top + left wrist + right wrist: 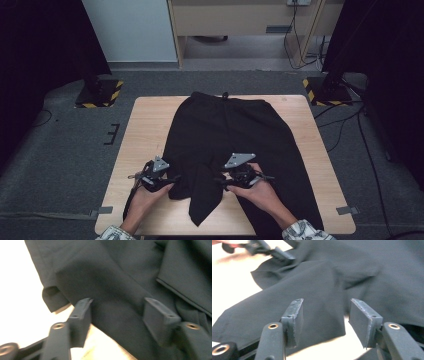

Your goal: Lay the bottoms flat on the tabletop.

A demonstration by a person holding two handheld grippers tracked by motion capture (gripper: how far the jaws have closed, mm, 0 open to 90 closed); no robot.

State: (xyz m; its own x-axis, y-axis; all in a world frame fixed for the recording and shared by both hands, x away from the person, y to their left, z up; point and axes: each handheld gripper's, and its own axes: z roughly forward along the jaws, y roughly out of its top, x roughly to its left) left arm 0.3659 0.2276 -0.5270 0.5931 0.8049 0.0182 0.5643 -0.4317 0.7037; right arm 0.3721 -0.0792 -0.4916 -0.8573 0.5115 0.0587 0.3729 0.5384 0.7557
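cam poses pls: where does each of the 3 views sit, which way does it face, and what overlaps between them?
High view: above the person's side, facing forward and down on the light wooden table with black fabric trousers; forearms, hands, left gripper and right gripper enter from the bottom.
Left gripper view: rides the left gripper, looking along its parted jaws at the trousers' folded edge.
Right gripper view: rides the right gripper, jaws parted over a trouser leg.
Shared: the right gripper view also catches the left gripper at top left.
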